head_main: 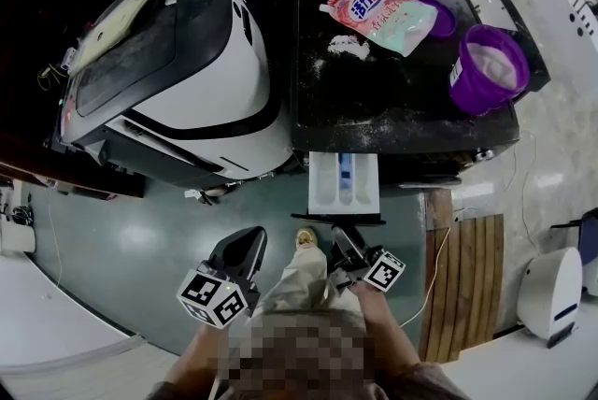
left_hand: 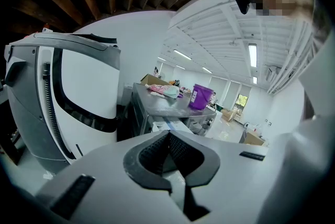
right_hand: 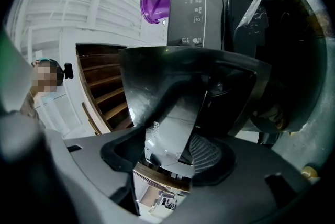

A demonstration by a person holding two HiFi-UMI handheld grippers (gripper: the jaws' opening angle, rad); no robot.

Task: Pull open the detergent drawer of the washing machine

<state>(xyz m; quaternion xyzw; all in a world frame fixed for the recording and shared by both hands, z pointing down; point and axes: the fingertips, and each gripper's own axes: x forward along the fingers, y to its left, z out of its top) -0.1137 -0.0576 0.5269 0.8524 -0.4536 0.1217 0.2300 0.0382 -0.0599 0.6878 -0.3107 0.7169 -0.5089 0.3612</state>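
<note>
Drawer [head_main: 344,183] stands pulled out of the washer [head_main: 402,113], over the floor. At left I see my left gripper [head_main: 249,241] well apart from it, jaws together on nothing. Right of that, my right gripper [head_main: 343,237] has its jaws clamped on the drawer's front panel. Farther right, a bucket [head_main: 486,66] sits on the washer.

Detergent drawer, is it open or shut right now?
Open. The drawer juts out from the front of the washer toward the person, and the head view looks down into its white compartments.
</note>
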